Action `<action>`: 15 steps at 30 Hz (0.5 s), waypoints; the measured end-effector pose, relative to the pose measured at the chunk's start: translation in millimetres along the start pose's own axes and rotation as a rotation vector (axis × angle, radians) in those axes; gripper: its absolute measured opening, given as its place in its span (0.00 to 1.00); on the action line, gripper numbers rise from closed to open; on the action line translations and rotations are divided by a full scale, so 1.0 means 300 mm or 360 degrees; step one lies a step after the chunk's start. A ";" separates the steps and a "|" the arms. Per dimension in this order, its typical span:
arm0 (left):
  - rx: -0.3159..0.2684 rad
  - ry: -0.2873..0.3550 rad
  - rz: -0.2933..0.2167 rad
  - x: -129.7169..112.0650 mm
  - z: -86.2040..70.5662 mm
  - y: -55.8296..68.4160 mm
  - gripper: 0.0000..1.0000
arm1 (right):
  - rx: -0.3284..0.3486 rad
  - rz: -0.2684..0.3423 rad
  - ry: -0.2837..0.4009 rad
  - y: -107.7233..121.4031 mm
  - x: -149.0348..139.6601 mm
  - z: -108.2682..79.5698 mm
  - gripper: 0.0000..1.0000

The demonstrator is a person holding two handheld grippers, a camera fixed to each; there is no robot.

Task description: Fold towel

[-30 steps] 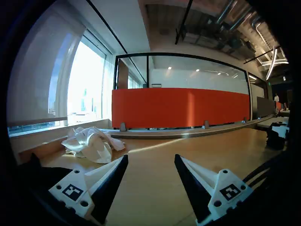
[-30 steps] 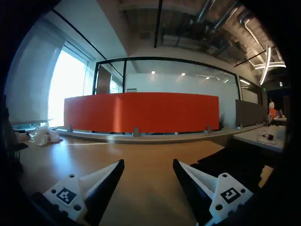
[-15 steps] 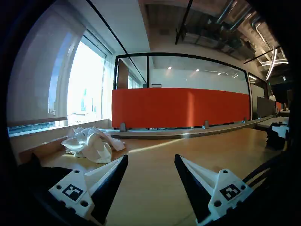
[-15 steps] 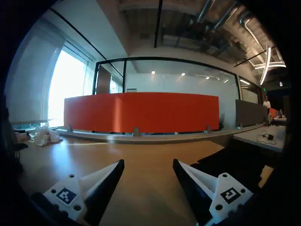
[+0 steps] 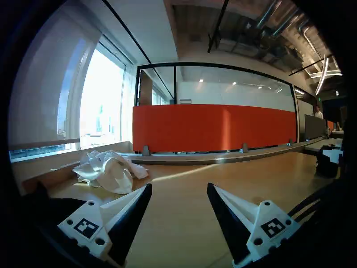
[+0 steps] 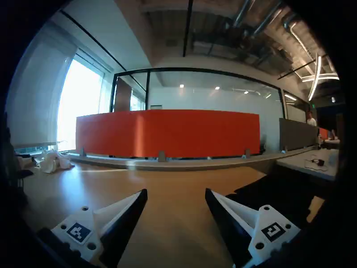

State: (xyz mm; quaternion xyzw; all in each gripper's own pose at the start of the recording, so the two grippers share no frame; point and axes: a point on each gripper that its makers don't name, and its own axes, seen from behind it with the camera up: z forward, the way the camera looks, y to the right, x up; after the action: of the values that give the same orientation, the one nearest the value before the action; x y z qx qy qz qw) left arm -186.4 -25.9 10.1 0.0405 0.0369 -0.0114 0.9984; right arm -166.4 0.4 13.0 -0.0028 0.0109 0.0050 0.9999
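Crumpled white towel [image 5: 109, 169] on worktop [image 5: 187, 223], ahead-left of left gripper [image 5: 178, 196], near. Right gripper [image 6: 176, 201] well apart from towel [image 6: 53, 161]. Both grippers spread apart, empty. Left nearer.

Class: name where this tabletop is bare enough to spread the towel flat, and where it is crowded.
The table lies bare from the left tongs to the orange partition, right of the crumpled towel. Crowded: dark gear right of the right tongs.
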 end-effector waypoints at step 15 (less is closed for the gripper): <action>-0.0001 -0.0002 -0.0001 0.009 0.003 -0.001 0.91 | 0.0000 0.0000 0.0000 -0.002 0.001 0.000 1.00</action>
State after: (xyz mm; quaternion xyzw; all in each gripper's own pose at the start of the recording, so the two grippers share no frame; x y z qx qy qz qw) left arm -183.8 -26.4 10.8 0.0402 0.0363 -0.0119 0.9985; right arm -166.1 -0.1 12.9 -0.0028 0.0109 0.0051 0.9999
